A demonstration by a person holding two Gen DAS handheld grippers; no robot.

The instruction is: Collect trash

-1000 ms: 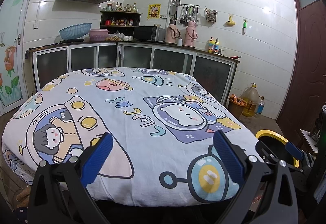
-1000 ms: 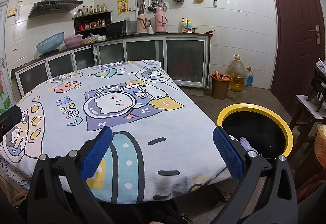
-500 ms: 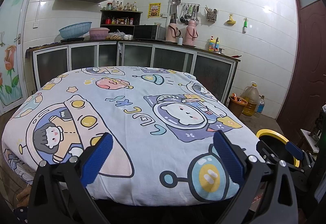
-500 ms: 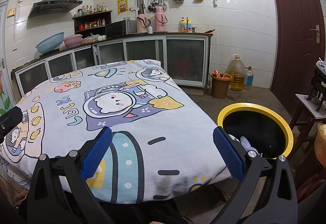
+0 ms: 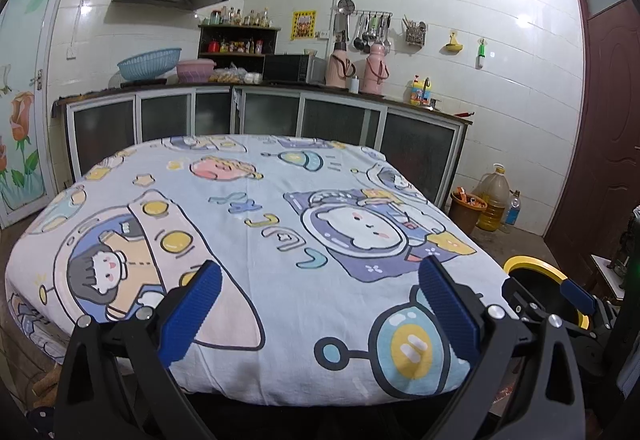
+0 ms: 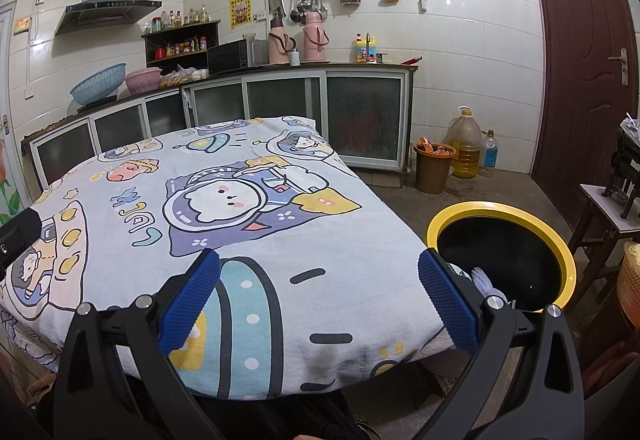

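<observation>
A black bin with a yellow rim (image 6: 500, 213) stands on the floor right of the table; something whitish (image 6: 482, 280) lies inside at its near edge. The rim also shows in the left wrist view (image 5: 530, 264). My left gripper (image 5: 318, 290) is open and empty above the table's near edge. My right gripper (image 6: 318, 288) is open and empty above the table's near right corner, its right finger beside the bin. The right gripper also shows at the right in the left wrist view (image 5: 540, 300). I see no loose trash on the cartoon-print tablecloth (image 5: 280, 207).
Kitchen cabinets (image 5: 340, 119) run behind the table. A brown bucket (image 6: 434, 167), an oil jug (image 6: 464, 143) and a bottle (image 6: 489, 153) stand on the floor by them. A small side table (image 6: 612, 203) and an orange basket (image 6: 630, 288) are at the right, near a dark door (image 6: 580, 59).
</observation>
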